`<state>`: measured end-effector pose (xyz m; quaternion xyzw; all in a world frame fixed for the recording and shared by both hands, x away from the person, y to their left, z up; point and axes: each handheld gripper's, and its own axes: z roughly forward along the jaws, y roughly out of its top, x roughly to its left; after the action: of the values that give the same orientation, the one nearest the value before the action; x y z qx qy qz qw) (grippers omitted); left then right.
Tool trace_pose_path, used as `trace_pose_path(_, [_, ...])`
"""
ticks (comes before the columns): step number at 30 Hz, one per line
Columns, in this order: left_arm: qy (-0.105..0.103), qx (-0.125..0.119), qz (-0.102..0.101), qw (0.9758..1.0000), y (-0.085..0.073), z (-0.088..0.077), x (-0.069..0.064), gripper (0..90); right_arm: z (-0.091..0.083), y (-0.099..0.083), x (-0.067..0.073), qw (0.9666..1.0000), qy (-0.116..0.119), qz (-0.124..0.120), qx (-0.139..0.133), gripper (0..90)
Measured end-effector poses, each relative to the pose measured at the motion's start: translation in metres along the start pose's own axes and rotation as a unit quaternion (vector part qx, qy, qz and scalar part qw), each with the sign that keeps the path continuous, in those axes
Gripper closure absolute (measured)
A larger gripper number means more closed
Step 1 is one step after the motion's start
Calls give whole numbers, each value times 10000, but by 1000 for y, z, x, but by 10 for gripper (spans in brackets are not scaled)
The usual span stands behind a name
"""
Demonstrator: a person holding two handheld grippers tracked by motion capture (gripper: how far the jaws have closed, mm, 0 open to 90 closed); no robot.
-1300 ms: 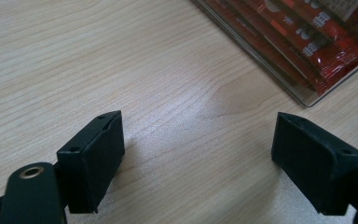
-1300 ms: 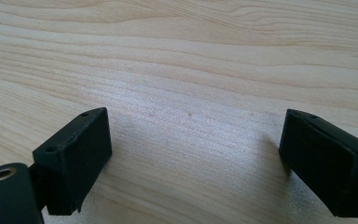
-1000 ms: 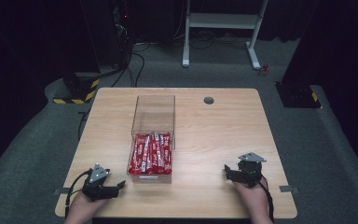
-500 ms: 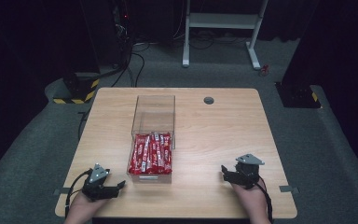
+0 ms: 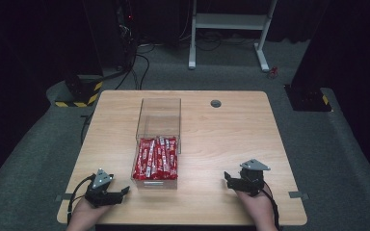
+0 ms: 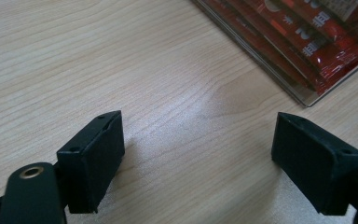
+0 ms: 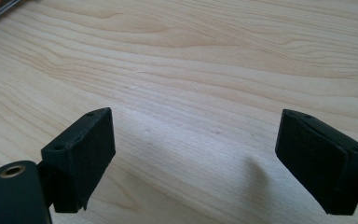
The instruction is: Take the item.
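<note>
Right hand-held gripper [image 5: 227, 179] shifted slightly left, jaws apart

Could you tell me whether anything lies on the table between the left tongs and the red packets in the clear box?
Only the clear box's own wall. The left tongs stand open over bare table just beside the box, and the red packets lie inside it.

Red packets [image 5: 156, 158] with white print lie in a clear box [image 5: 158, 111] on the pale wood-grain table [image 5: 221, 134] — both grippers' jaws are black
</note>
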<state>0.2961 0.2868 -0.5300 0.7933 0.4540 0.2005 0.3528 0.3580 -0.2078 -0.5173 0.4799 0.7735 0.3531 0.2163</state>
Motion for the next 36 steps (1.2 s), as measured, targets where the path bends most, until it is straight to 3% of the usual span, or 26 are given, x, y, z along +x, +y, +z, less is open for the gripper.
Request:
trace_pose_path(17, [0, 2, 6, 10000, 0, 0, 0, 174, 5, 3, 25, 9995, 242, -197, -64, 110])
trace_pose_path(36, [0, 1, 3, 10000, 0, 0, 0, 174, 0, 7, 31, 9987, 416, -225, -188, 131])
